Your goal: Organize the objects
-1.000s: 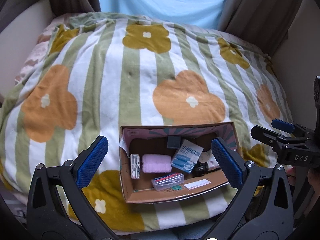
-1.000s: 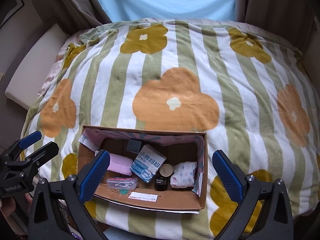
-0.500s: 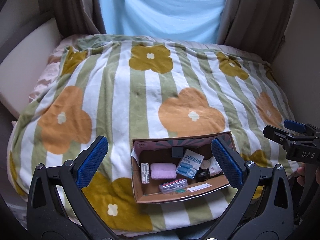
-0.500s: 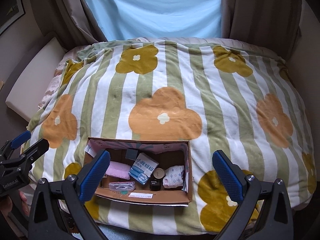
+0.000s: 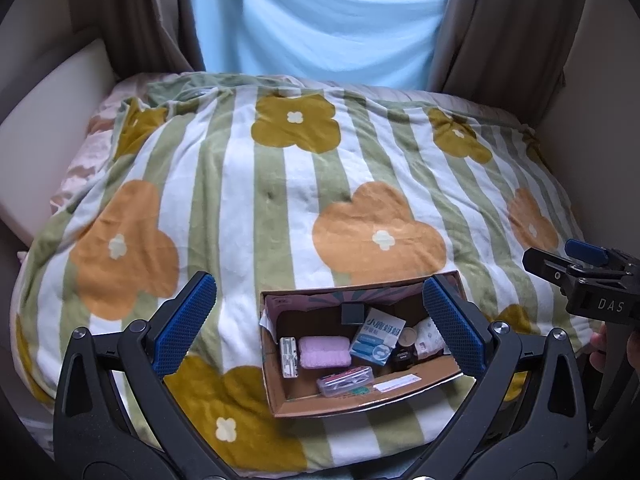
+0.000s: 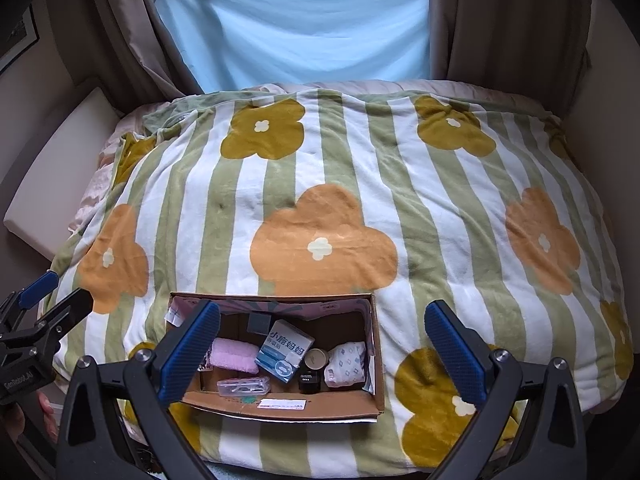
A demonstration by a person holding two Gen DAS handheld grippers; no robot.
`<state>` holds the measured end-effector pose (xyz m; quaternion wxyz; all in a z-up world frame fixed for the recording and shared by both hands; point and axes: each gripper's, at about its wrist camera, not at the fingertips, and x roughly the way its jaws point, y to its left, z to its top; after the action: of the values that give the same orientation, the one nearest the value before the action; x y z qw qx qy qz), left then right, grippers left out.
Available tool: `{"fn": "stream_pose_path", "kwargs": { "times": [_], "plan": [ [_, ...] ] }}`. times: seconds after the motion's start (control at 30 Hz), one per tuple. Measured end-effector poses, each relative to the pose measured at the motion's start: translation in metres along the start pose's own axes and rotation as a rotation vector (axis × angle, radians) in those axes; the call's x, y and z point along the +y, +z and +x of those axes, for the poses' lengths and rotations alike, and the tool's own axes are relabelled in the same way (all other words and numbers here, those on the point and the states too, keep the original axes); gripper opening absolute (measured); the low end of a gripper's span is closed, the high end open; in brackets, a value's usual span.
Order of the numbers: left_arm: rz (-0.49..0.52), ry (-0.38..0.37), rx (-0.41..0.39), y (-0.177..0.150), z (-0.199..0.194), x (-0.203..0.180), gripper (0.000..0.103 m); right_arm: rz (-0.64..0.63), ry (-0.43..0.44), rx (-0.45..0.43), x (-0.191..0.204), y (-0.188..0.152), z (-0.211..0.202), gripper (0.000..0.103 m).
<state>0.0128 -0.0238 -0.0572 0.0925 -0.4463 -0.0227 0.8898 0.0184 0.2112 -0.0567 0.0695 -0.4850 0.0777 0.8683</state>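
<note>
Since a second ago: both of my tools have pulled back and up, so the box looks smaller and more of the bed and curtains shows.
Left tool: I hold it above the near edge of the bed, fingers spread wide, nothing between them; its blue pads frame the box.
Right tool: likewise gaping and gripping nothing, hovering over the same box; it also shows at the right edge of the left view.
Cardboard box: sits open on the blanket near the bed's front edge, below both tools.
Box contents: pink sponge lying flat, with a small white packet just to its left; blue-and-white carton tilted in the middle; clear plastic case at the front; small dark jar beside a white patterned pouch; dark cube against the back wall.
Blanket: green-and-white stripes with orange and mustard flowers, covering the bed.
Backdrop: pale blue sheet between brown curtains.
</note>
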Motion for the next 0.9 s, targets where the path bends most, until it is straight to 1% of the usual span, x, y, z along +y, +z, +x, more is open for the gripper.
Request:
{"fn": "stream_pose_path", "kwargs": {
  "times": [0.33,0.9],
  "plan": [
    [0.011,-0.010,0.002,0.007,0.006,-0.003,0.103,0.002,-0.016,-0.008,0.000,0.004,0.000,0.102],
    [0.007,-0.016,0.006,0.006,0.011,-0.004,0.103,-0.004,-0.011,-0.009,0.000,0.006,0.001,0.102]
  ]
}}
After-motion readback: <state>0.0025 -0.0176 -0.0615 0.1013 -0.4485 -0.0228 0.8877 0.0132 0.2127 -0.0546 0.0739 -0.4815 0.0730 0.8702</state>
